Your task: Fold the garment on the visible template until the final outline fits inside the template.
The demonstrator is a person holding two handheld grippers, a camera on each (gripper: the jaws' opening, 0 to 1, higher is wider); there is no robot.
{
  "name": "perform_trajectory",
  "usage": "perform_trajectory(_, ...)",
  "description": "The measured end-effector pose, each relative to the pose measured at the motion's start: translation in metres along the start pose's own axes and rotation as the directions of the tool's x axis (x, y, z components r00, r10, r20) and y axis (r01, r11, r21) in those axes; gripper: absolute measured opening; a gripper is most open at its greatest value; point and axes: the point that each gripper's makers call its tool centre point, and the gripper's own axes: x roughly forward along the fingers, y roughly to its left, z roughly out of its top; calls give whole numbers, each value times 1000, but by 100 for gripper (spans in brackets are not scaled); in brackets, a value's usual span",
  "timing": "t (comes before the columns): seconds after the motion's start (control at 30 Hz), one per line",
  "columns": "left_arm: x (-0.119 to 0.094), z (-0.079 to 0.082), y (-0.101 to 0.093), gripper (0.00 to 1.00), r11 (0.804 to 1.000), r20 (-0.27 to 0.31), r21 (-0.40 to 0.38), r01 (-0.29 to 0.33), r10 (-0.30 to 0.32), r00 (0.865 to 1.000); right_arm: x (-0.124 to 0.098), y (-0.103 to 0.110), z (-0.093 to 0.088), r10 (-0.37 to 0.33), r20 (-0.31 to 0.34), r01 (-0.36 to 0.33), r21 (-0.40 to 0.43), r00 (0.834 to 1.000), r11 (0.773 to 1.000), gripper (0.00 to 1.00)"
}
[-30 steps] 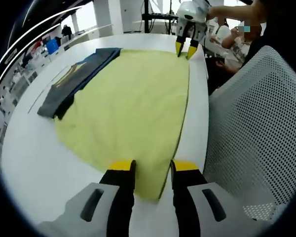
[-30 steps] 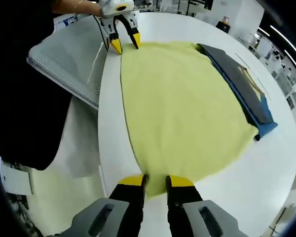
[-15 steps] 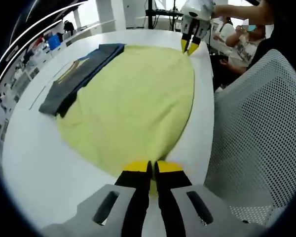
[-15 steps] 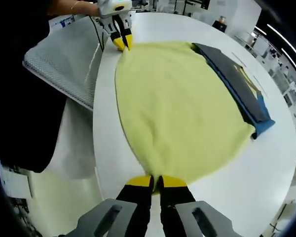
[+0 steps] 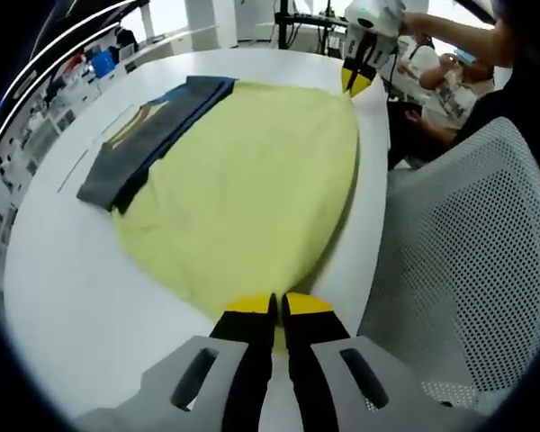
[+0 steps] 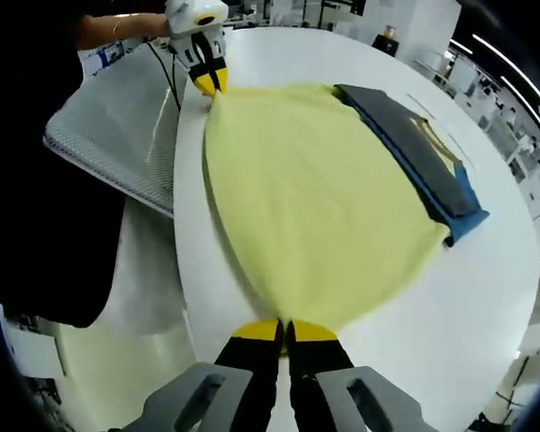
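Both tools, left tool [image 5: 277, 306] and right tool [image 6: 284, 330], now clamp the yellow garment [image 5: 243, 189]

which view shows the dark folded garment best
The right gripper view: the dark folded garment lies unblocked along the yellow garment's far edge, its blue underside and tan print visible. The left gripper view shows it too, but smaller and closer to the picture's edge.

Pale yellow garment [image 5: 243, 189], dark grey-and-blue template [image 5: 144, 135], white table [image 5: 63, 288].
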Motion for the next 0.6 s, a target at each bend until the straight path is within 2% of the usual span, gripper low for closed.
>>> perform_trajectory(0.2, -8, 3, -2, 1, 1000, -13, -29, 9, -10, 1000, -12, -1, 5, -15, 5, 15, 15, 1000, 1000, 0)
perform_trajectory(0.47, -22, 13, -9, 1, 1000, -12, -18, 4, -4, 1000, -28, 3, 9, -16, -5, 16, 7, 1000, 1000, 0)
perform_trajectory(0.6, -29, 16, -9, 1, 1000, -24, -3, -5, 5, 1000, -38, 4, 14, -15, 13, 15, 27, 1000, 1000, 0)
